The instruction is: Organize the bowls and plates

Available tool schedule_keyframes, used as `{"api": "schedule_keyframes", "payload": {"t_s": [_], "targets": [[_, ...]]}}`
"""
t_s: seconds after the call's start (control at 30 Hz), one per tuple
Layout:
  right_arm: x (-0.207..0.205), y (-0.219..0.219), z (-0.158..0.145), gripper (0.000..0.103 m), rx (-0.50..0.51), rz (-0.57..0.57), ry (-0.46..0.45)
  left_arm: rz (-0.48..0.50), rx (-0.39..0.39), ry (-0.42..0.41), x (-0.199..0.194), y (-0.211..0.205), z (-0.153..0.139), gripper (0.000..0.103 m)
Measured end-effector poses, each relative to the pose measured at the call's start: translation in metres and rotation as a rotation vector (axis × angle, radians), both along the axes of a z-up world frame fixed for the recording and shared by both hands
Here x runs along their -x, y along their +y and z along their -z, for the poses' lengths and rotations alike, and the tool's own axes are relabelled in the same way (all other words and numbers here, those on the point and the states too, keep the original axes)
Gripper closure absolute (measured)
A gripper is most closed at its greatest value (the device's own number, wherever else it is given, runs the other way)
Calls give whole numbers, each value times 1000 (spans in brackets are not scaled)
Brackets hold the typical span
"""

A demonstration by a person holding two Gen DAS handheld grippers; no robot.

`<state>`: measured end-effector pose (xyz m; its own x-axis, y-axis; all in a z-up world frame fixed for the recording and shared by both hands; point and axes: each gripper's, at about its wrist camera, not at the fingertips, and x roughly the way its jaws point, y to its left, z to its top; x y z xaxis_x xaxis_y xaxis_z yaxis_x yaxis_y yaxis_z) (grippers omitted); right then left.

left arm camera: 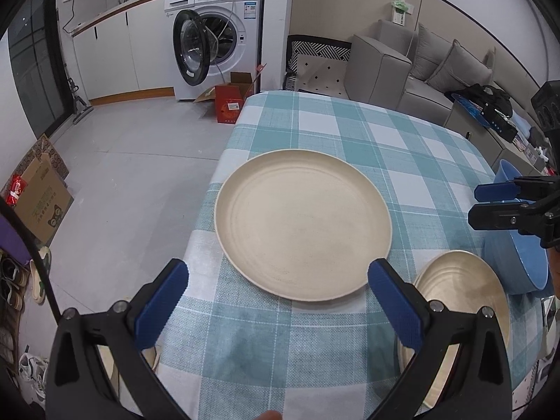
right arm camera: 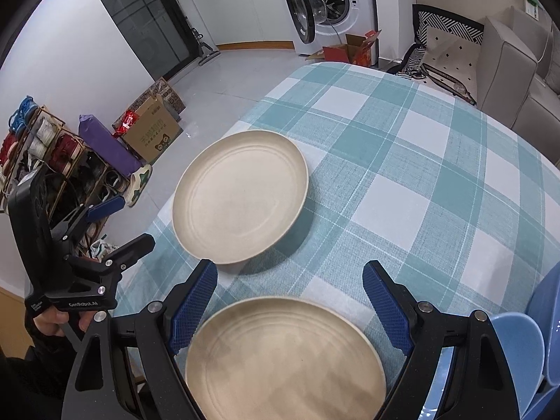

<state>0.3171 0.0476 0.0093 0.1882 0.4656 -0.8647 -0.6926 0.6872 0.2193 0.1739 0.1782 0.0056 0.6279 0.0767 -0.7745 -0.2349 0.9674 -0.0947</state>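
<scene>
A large cream plate [left arm camera: 302,224] lies on the teal checked tablecloth [left arm camera: 402,147] near its left edge; it also shows in the right wrist view [right arm camera: 241,196]. A smaller cream plate [left arm camera: 462,297] lies to its right, directly below my right gripper [right arm camera: 290,280]. A blue bowl [left arm camera: 521,259] sits at the right edge; blue rims [right arm camera: 518,346] also show beside the small plate [right arm camera: 283,360]. My left gripper [left arm camera: 278,274] is open and empty, just short of the large plate's near rim. My right gripper is open and empty above the small plate.
The table's left edge [left arm camera: 213,189] drops to a grey floor with cardboard boxes [left arm camera: 42,196] and a shoe rack [right arm camera: 52,161]. A washing machine [left arm camera: 217,35] with its door open stands beyond. A grey sofa [left arm camera: 420,66] is at the back right.
</scene>
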Motion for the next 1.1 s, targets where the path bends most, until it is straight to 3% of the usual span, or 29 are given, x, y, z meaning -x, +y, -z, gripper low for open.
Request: {"api": "schedule_keyframes", "payload": {"t_s": [1.1], "targets": [[-34,52,46,16,49,67,105,-42,-9,56,-36,28,30,2]]}}
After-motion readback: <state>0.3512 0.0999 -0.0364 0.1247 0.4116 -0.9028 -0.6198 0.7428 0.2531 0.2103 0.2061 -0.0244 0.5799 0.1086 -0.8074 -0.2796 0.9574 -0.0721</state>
